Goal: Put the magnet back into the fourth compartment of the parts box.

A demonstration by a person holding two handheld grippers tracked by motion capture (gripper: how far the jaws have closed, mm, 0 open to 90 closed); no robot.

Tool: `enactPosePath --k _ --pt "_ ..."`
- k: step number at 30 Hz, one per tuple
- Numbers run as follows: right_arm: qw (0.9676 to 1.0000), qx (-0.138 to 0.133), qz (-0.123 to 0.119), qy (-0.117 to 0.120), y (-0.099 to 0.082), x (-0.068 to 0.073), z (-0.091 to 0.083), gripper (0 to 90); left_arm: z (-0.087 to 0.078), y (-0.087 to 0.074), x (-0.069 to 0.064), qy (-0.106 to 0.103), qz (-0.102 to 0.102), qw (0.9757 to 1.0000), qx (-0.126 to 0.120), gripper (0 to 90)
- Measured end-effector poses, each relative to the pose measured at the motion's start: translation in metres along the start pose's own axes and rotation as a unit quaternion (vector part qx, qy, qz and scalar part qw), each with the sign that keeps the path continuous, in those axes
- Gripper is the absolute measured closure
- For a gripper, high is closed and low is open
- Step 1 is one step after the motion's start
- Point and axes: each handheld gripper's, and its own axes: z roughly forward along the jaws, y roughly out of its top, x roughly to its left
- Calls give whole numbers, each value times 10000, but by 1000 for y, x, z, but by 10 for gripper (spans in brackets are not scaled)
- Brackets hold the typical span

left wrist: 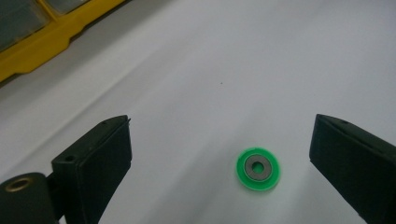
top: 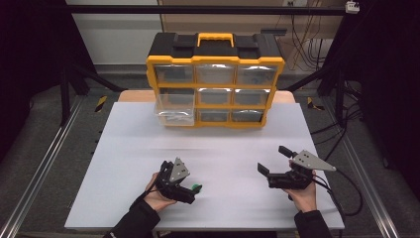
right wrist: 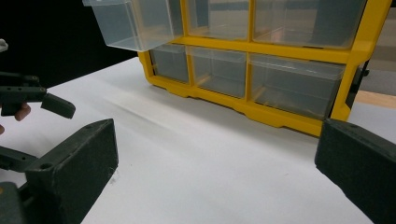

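Small green disc with a grey ring centre (left wrist: 258,168) flat on the white table (top: 218,148), between the wide-open jaws of the left gripper (left wrist: 219,154), nearer the jaw seen at right, untouched, right gripper (top: 274,161) open and empty, yellow drawer organiser (top: 215,84) well beyond.

Evenly lit from overhead, with the matte white tabletop (top: 213,148) bright and the surroundings falling away to near black on both sides of the high view. Soft glare on the clear plastic drawer fronts of the yellow-and-black organiser cabinet (top: 215,79), only faint shadows beneath it. Slightly soft and grainy throughout, with the near black jaws blurred in both gripper views and the small green ring with a grey metal centre (left wrist: 257,168) glowing at its edge.
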Motion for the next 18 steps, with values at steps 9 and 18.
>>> enactPosePath --k 9,18 --pt "10000 -8 0 4 0 0 0 1 9 -2 -4 -69 -101 9996 270 96" --pt "10000 33 16 -11 -1 -1 -1 0 17 -5 -7 -167 -191 9980 578 183"
